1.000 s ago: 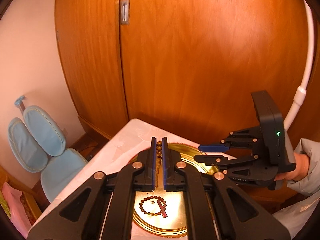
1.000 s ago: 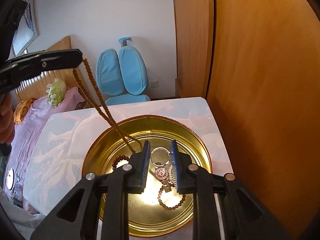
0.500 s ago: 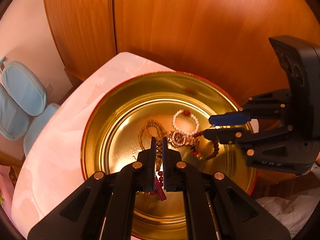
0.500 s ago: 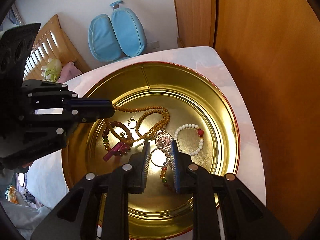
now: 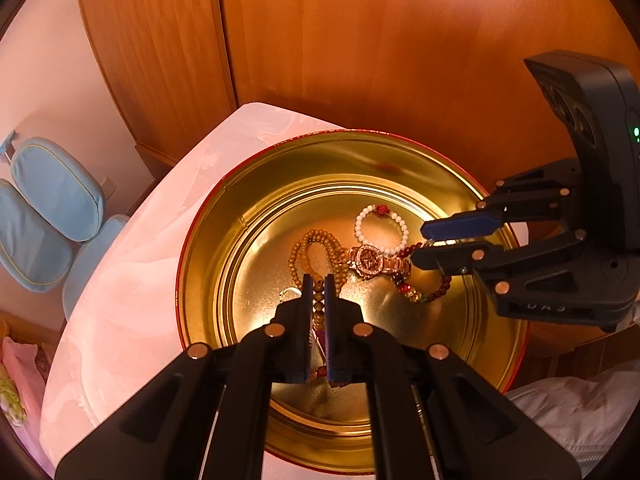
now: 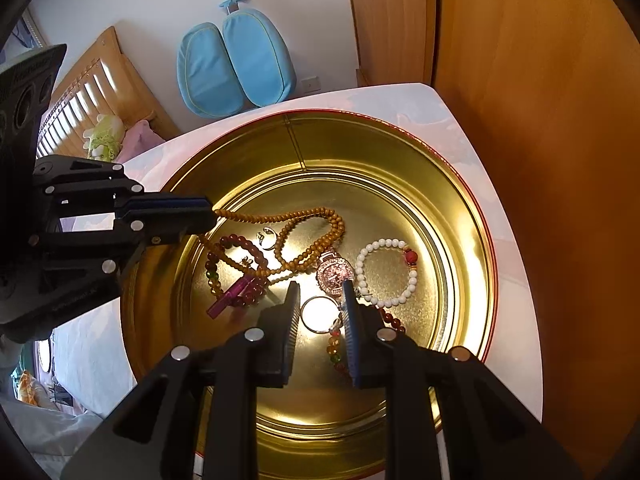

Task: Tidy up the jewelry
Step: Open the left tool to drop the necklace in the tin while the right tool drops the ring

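Note:
A round gold tin (image 5: 208,248) (image 6: 472,208) stands on the white table. My left gripper (image 5: 318,280) (image 6: 210,216) is shut on a long brown wooden bead necklace (image 5: 316,240) (image 6: 312,216), most of which lies coiled in the tin. My right gripper (image 6: 320,292) (image 5: 420,242) is open low in the tin, straddling a silver ring (image 6: 318,314). Beside it lie a rhinestone watch (image 6: 336,272) (image 5: 370,258), a white bead bracelet (image 6: 386,272) (image 5: 380,226), a dark red bracelet with a purple tassel (image 6: 236,276) and a mixed-colour bracelet (image 5: 420,292).
A wooden wardrobe (image 5: 360,40) stands right behind the table (image 5: 132,264). A blue chair (image 6: 236,68) and a wooden bed headboard (image 6: 100,92) are across the room. A small silver pendant (image 6: 266,238) lies in the tin.
My left gripper has come down from high above the tin to just over its floor, and the hanging necklace has coiled into the tin. My right gripper has also moved lower.

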The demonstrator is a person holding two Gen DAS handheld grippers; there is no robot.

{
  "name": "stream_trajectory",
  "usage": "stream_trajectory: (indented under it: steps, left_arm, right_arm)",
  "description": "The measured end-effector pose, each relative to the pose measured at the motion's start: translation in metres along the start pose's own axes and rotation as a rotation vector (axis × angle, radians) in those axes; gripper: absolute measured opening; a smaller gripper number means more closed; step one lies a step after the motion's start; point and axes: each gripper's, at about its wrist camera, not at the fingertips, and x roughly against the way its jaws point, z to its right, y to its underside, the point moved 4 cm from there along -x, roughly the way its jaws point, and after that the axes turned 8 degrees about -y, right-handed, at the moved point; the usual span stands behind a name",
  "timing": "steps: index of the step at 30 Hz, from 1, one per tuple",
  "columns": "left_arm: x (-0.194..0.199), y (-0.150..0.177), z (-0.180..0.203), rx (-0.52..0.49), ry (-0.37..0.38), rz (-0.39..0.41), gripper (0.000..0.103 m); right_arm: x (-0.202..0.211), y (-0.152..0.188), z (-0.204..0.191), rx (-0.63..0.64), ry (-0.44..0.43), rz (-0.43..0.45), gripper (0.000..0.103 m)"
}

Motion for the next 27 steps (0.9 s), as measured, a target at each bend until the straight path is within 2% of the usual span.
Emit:
stream_trajectory:
  steps: [3,4,5,6,7,8,9,14,27]
  left_arm:
    - [0.0,0.004,0.0,-0.006,-0.003,-0.006,0.007]
    - [0.0,0.005,0.001,-0.011,-0.006,-0.012,0.016]
    - [0.0,0.006,0.001,-0.02,-0.014,-0.018,0.028]
    - [0.002,0.007,0.001,-0.029,-0.032,-0.017,0.066]
    - [0.006,0.007,0.0,-0.037,-0.066,-0.003,0.087]
    - [0.011,0.008,-0.001,-0.045,-0.097,0.027,0.087]
    - [0.014,0.008,-0.002,-0.05,-0.106,0.041,0.087]
    - [0.017,0.014,-0.008,-0.033,-0.086,0.019,0.087]
    - [0.013,0.019,-0.001,-0.07,-0.089,-0.005,0.087]
  right_arm:
    - [0.002,0.002,-0.003,0.023,0.004,0.008,0.023]
    - [0.004,0.002,-0.005,0.034,0.005,0.013,0.023]
    - [0.006,0.001,-0.008,0.05,0.015,0.02,0.033]
    - [0.008,0.001,-0.01,0.066,0.036,0.036,0.061]
    - [0.014,0.0,-0.011,0.082,0.071,0.067,0.075]
    - [0.021,0.0,-0.013,0.099,0.109,0.109,0.09]
    - [0.025,0.001,-0.014,0.114,0.134,0.139,0.093]
    - [0.026,0.006,-0.013,0.143,0.165,0.119,0.093]
    - [0.023,0.015,-0.024,0.16,0.15,0.096,0.093]
